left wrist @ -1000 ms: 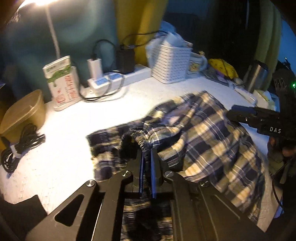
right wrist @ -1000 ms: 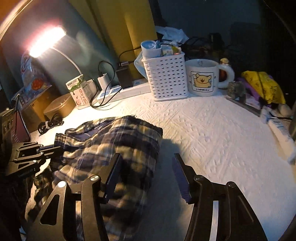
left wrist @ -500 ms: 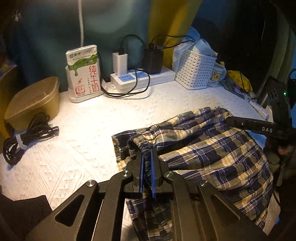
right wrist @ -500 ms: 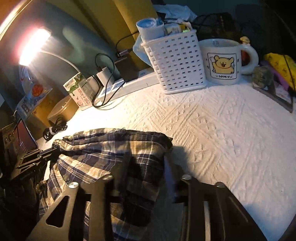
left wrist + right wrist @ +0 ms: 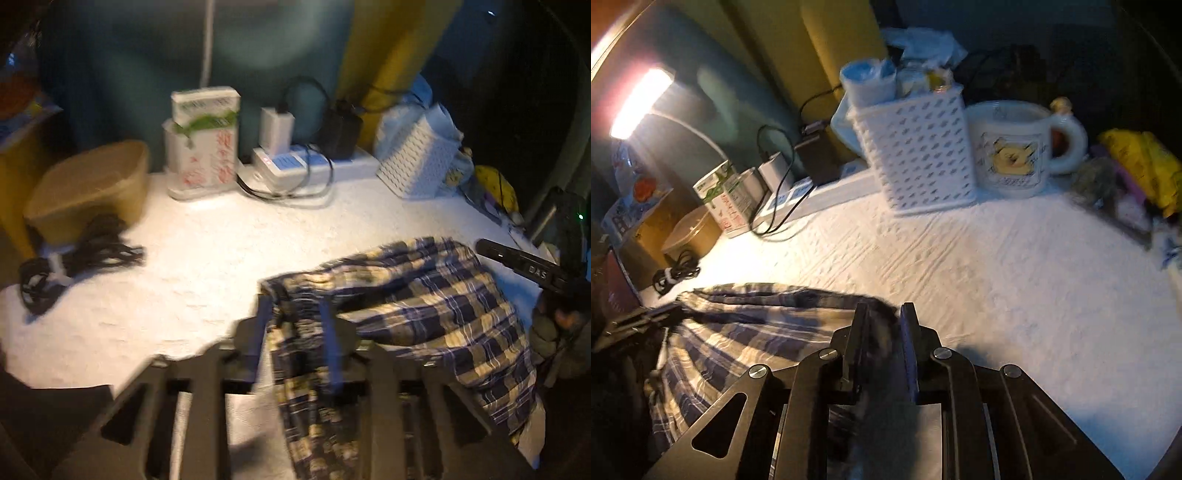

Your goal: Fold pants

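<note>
We are mid-fold: the pants [image 5: 424,317] lie bunched on the cloth [image 5: 1015,280]. Our left gripper [image 5: 295,317] has just opened, waistband loose between its jaws; our right gripper [image 5: 882,325] has just closed, pinching the hem. Next, regrip left.

The left hand-held gripper [image 5: 295,314] points forward and downward, its jaws just opened and now standing apart with cloth lying loose between them. The right hand-held gripper [image 5: 882,317] also points forward and downward, its jaws just closed in and now pinching a fold of cloth between the pads
</note>
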`<state>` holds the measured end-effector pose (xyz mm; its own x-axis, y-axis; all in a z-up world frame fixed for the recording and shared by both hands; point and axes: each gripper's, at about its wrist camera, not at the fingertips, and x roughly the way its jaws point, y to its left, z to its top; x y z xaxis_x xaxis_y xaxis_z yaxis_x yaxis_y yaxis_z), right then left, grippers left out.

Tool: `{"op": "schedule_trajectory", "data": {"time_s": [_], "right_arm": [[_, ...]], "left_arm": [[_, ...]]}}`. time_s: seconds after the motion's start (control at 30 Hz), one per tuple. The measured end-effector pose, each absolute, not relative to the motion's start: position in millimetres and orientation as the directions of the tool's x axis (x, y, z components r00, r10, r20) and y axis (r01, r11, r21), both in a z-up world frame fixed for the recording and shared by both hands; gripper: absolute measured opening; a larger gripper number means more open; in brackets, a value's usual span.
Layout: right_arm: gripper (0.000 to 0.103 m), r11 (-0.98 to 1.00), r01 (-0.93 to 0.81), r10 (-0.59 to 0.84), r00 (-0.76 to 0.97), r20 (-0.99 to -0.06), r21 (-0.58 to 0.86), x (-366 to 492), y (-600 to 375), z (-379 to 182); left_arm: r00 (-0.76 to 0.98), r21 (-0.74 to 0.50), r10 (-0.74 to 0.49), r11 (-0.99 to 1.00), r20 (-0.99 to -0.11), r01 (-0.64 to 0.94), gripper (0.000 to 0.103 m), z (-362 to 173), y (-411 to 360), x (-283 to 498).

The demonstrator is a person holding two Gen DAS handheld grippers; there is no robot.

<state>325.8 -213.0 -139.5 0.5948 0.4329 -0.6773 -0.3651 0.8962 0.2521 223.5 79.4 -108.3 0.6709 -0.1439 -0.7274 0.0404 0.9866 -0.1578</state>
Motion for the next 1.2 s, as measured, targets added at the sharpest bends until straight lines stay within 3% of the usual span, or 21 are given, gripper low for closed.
{"op": "schedule_trajectory", "data": {"time_s": [0.23, 0.3, 0.33, 0.37, 0.8, 0.93, 1.03, 1.13, 1.2], "right_arm": [[0.019, 0.905, -0.373, 0.409, 0.628, -0.662, 0.205, 295.9, -228.1, -111.7], [0.037, 0.902, -0.383, 0.412, 0.621, -0.667, 0.201, 282.9, -229.7, -109.3], [0.068, 0.9, -0.385, 0.415, 0.621, -0.665, 0.204, 276.3, -230.9, -108.9], [0.089, 0.895, -0.39, 0.428, 0.62, -0.658, 0.215, 268.6, -233.0, -108.7], [0.089, 0.878, -0.446, 0.43, 0.57, -0.7, 0.176, 167.3, -241.0, -132.5], [0.076, 0.872, -0.443, 0.444, 0.532, -0.721, 0.21, 147.2, -244.8, -148.7], [0.065, 0.871, -0.426, 0.453, 0.508, -0.732, 0.244, 140.9, -248.7, -161.3], [0.045, 0.865, -0.416, 0.475, 0.493, -0.729, 0.282, 137.8, -250.1, -168.9], [0.042, 0.861, -0.422, 0.481, 0.493, -0.725, 0.285, 135.4, -246.9, -168.9]], "left_arm": [[0.712, -0.129, -0.122, 0.991, -0.691, 0.045, 0.045, -85.2, 74.7, 186.4], [0.721, -0.117, -0.095, 0.993, -0.686, 0.02, 0.046, -83.8, 77.4, 180.1], [0.725, -0.116, -0.083, 0.993, -0.683, 0.005, 0.048, -84.3, 80.4, 176.7], [0.727, -0.132, -0.079, 0.991, -0.683, -0.016, 0.049, -85.1, 85.9, 173.0], [0.632, -0.221, -0.227, 0.971, -0.741, 0.091, 0.051, -123.0, 46.6, 118.8], [0.623, -0.284, -0.256, 0.957, -0.739, 0.057, 0.051, -137.9, 49.3, 119.9], [0.616, -0.271, -0.239, 0.962, -0.75, 0.044, 0.05, -145.3, 49.6, 121.5], [0.606, -0.235, -0.215, 0.971, -0.766, 0.047, 0.047, -150.9, 46.1, 121.1], [0.607, -0.228, -0.207, 0.973, -0.767, 0.044, 0.046, -151.8, 46.6, 120.3]]}}
